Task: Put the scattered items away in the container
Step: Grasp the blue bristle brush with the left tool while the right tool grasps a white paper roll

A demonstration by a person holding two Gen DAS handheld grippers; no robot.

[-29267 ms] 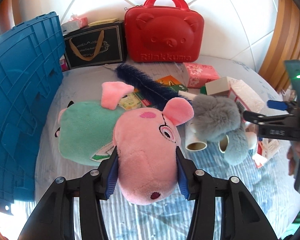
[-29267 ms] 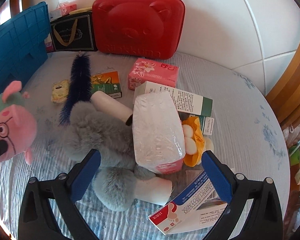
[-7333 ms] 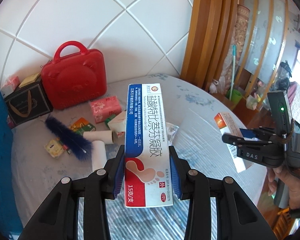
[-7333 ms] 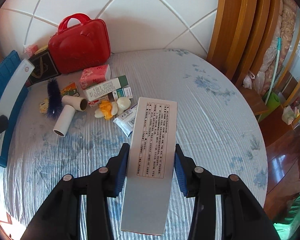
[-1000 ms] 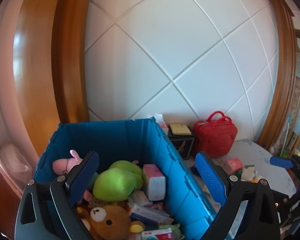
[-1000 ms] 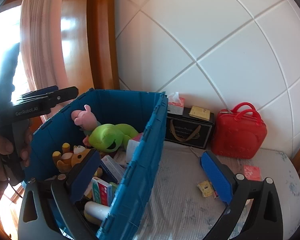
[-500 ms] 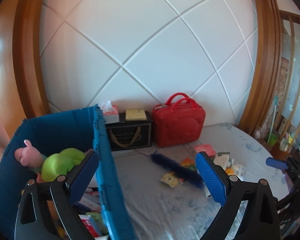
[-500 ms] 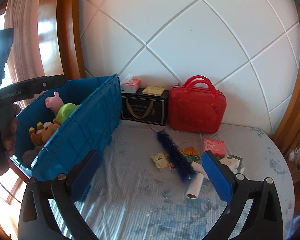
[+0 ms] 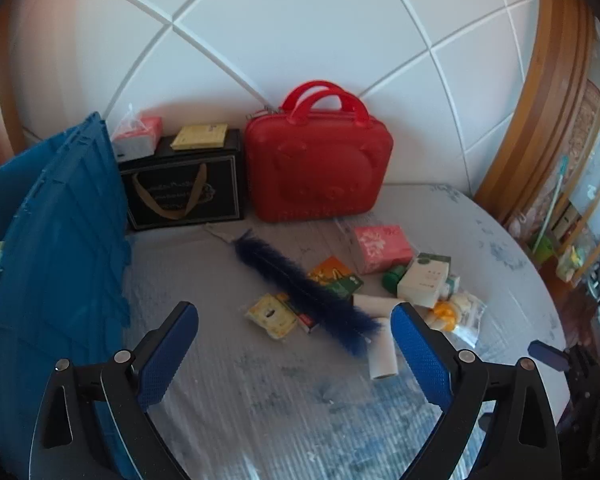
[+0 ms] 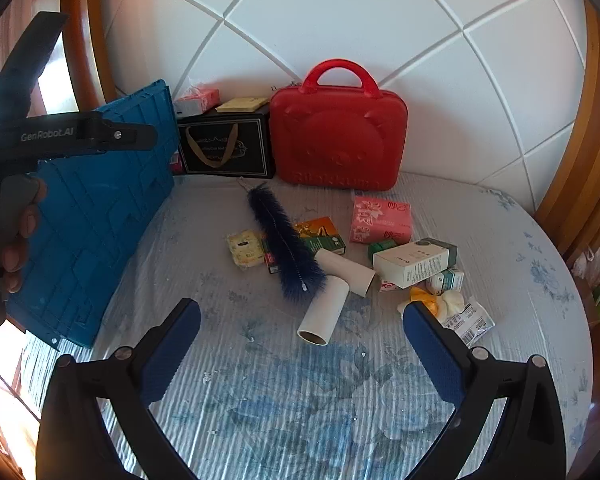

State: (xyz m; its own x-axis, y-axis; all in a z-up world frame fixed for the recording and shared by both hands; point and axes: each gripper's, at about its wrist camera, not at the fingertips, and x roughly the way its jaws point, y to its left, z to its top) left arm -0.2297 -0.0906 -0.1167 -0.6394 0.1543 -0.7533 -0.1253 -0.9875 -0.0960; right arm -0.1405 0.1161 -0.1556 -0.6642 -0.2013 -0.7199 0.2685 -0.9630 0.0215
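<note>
On the round table with its pale blue-patterned ribbed cloth [image 10: 284, 408], the scattered items lie in a loose cluster right of the big blue plastic crate [image 10: 96, 216], which stands at the table's left edge. Nearest my right gripper [image 10: 302, 354] is a white cardboard tube [image 10: 324, 312], open end toward me; a second white tube [image 10: 346, 270] crosses just behind it. A fuzzy dark-blue bottle brush [image 10: 284, 246] runs diagonally, its tip against the tubes, overlying an orange-and-green carton [image 10: 320, 236]. A yellow sachet [image 10: 244, 250] sits just left of the brush. To the right lie a pink floral tissue pack [image 10: 382, 220], a white-and-green box [image 10: 414, 262], and a clear bag of yellow and white pieces [image 10: 440, 302].

My right gripper hangs above the cloth, blue pads spread wide, holding nothing. My left gripper [image 9: 294, 354] is likewise spread wide and empty, near the crate.

Against the white quilted wall [image 10: 340, 20] stand a red hard-shell bear-faced case [image 10: 338, 140] and a black gift bag with gold handles [image 10: 224, 148].
</note>
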